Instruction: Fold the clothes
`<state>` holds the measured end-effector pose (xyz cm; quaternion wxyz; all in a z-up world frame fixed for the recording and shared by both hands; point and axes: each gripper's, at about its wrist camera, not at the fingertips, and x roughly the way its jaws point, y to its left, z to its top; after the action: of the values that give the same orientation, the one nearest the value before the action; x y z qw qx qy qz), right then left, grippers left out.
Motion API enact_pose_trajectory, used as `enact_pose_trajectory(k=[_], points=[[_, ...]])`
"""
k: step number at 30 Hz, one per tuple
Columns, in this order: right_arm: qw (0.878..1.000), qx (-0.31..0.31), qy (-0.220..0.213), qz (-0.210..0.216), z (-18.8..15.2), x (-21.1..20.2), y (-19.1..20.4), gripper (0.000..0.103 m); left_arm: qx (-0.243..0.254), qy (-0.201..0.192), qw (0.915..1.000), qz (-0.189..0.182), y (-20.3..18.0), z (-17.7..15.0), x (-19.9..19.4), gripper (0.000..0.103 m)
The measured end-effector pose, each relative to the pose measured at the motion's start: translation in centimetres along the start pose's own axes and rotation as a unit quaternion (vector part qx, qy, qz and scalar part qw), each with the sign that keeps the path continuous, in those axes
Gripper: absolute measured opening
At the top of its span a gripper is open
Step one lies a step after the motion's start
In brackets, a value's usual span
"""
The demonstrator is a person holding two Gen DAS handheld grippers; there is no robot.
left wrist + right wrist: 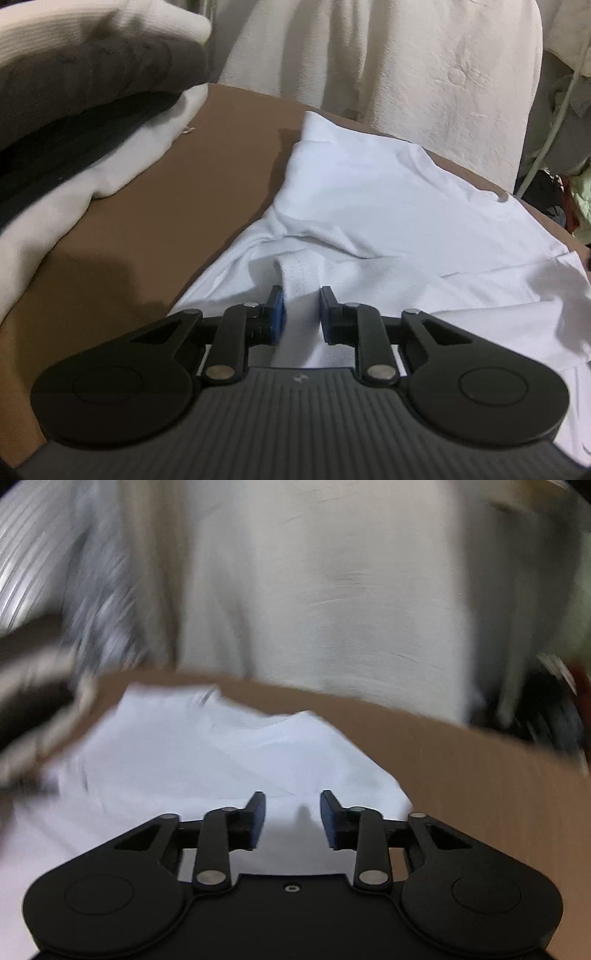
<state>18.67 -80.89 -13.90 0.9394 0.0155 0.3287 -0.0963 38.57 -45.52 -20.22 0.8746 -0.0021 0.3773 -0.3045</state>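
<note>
**Pinching a fold of the white shirt**

Stacked folded clothes (74, 122) sit far left in the left wrist view only. Beside them on the brown table (184, 177), the white shirt (369, 206) lies rumpled, a ridge clamped in the left gripper (302, 314). Rightward, the blurred right view shows the right gripper (292, 819) parted, empty, over the shirt.
</note>
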Motion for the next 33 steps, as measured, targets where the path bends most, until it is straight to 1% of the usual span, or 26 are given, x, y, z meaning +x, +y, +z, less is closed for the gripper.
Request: enact_pose_trajectory(k=[1,2,3,4,5,7,8,9,10,11,12,13,14,17,19,22,25,26,28,31,33], points=[[0.999,-0.05,0.015,0.002,0.6,1.0,0.5,0.039,-0.002,0.002,1.0,-0.007,0.0,0.1,0.0,0.02],[0.995,-0.101,0.026,0.002,1.0,1.9,0.9,0.044,-0.006,0.008,0.9999,-0.006,-0.1,0.2,0.2,0.02],[0.987,-0.157,0.035,-0.003,1.2,3.1,1.3,0.051,-0.01,0.013,0.9999,-0.005,-0.2,0.2,0.3,0.02],[0.977,-0.208,0.05,-0.012,1.3,4.6,1.4,0.064,-0.014,0.014,0.9998,-0.002,-0.2,0.2,0.6,0.02],[0.971,-0.228,0.071,-0.01,1.4,5.9,0.9,0.065,-0.017,0.014,0.9998,-0.001,-0.2,0.0,0.6,0.02],[0.966,-0.232,0.117,0.013,1.7,8.2,-0.5,0.064,-0.012,0.016,0.9998,-0.001,-0.2,0.0,0.5,0.021],[0.967,-0.219,0.128,0.028,1.9,8.7,-1.2,0.058,-0.006,0.016,0.9999,-0.001,-0.2,0.0,0.3,0.02],[0.972,-0.193,0.128,0.045,2.1,8.6,-1.9,0.049,-0.004,0.012,0.9999,0.004,-0.2,0.0,0.1,0.018],[0.976,-0.167,0.125,0.062,2.2,8.3,-2.4,0.01,-0.004,0.008,0.9999,0.008,-0.2,-0.1,-0.2,0.017],[0.981,-0.149,0.1,0.069,1.9,7.5,-2.8,0.004,-0.015,0.001,0.9998,0.008,-0.2,-0.5,-0.5,0.017],[0.987,-0.137,0.056,0.068,1.4,6.3,-3.1,0.004,-0.026,-0.004,0.9996,0.008,-0.2,-0.9,-0.7,0.017],[0.991,-0.114,0.017,0.062,0.7,5.1,-3.4,0.004,-0.03,-0.005,0.9995,0.006,-0.4,-1.5,-0.8,0.012],[0.994,-0.091,-0.008,0.053,-0.1,4.4,-3.6,0.004,-0.023,-0.012,0.9996,0.012,-0.8,-1.8,-0.9,0.011],[0.997,-0.041,-0.053,0.026,-2.4,3.0,-3.4,0.004,0.007,-0.042,0.9987,0.027,-1.9,-1.7,-1.7,0.008],[0.997,-0.027,-0.075,0.009,-3.2,2.4,-2.8,0.004,0.016,-0.077,0.9967,0.021,-2.5,-0.7,-3.3,0.008],[0.994,0.007,-0.108,-0.004,-3.2,1.5,-3.0,0.004,0.037,-0.123,0.9917,0.007,-3.5,1.2,-5.5,0.008],[0.991,0.04,-0.128,-0.016,-3.0,0.2,-4.5,0.004,0.065,-0.145,0.9873,0.0,-4.9,3.4,-6.2,0.008],[0.99,0.045,-0.129,-0.022,-2.9,0.1,-4.9,0.004,0.072,-0.139,0.9877,-0.002,-5.4,4.5,-5.8,0.008],[0.991,0.047,-0.124,-0.035,-2.5,0.2,-5.2,0.004,0.088,-0.113,0.9897,-0.004,-5.8,7.0,-3.7,0.008],[0.99,0.063,-0.104,-0.066,-2.2,1.3,-5.4,0.005,0.091,-0.053,0.9943,0.011,-5.3,10.2,2.2,0.008],[0.985,0.089,-0.089,-0.115,-2.3,1.0,-5.0,0.014,0.085,0.009,0.9954,0.043,-4.5,11.0,6.6,0.009]])
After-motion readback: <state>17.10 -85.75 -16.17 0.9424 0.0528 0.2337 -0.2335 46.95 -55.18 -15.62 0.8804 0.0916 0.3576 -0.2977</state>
